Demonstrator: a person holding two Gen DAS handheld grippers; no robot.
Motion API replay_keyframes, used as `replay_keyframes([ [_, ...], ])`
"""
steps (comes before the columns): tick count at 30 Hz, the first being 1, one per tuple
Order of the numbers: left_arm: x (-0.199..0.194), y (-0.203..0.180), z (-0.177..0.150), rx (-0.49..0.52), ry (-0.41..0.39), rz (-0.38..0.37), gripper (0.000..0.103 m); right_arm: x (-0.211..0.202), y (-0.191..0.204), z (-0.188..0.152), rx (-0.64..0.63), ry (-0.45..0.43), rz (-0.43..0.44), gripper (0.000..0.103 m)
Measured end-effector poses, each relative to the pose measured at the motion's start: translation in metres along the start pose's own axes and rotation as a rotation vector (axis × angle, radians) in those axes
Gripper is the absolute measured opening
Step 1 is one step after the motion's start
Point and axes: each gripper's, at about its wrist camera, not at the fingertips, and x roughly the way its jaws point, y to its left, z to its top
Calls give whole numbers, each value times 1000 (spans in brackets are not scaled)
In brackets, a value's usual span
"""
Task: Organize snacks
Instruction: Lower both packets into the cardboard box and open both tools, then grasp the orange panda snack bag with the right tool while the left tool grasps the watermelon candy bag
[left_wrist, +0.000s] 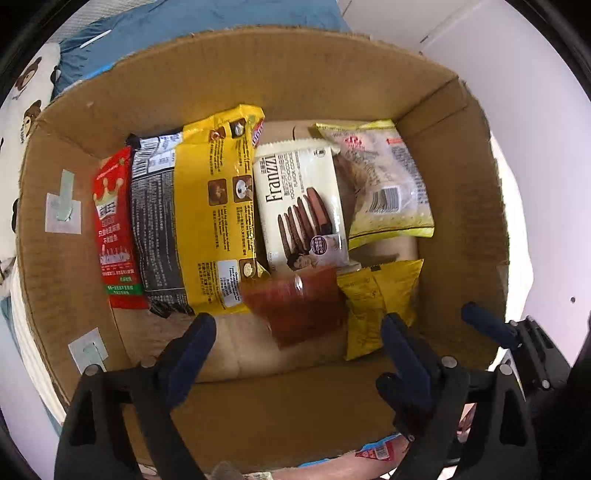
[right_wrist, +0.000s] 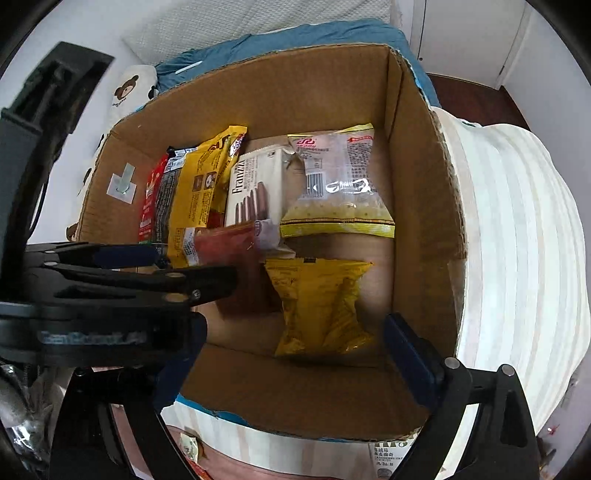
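An open cardboard box (left_wrist: 461, 206) holds several snack packs: a red pack (left_wrist: 114, 229), a black pack (left_wrist: 155, 229), a big yellow pack (left_wrist: 214, 218), a white Franzzi pack (left_wrist: 299, 199), a clear-and-yellow pack (left_wrist: 388, 184) and a small yellow pack (left_wrist: 376, 302). A blurred red-brown pack (left_wrist: 299, 306) hangs loose in the box just beyond my left gripper (left_wrist: 299, 328), which is open and empty. My right gripper (right_wrist: 295, 332) is open and empty over the box's near edge. The left gripper also shows in the right wrist view (right_wrist: 184, 266), above the red-brown pack (right_wrist: 229, 247).
The box (right_wrist: 332, 391) rests on a striped white and pink cover (right_wrist: 517, 240). A blue cloth (right_wrist: 295, 37) and a bear-print pillow (right_wrist: 133, 88) lie behind it. More snack packs (right_wrist: 388, 458) lie on the cover in front of the box.
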Motion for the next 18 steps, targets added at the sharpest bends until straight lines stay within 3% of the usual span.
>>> replay_keyframes([
  [8,-27,1,-19,-25,-75,-6,92,-12,0,0,46,-32,-12,98],
  [18,-107,11,-84,-88,-371,98,92,-64,18,-31,31,-171,-53,98],
])
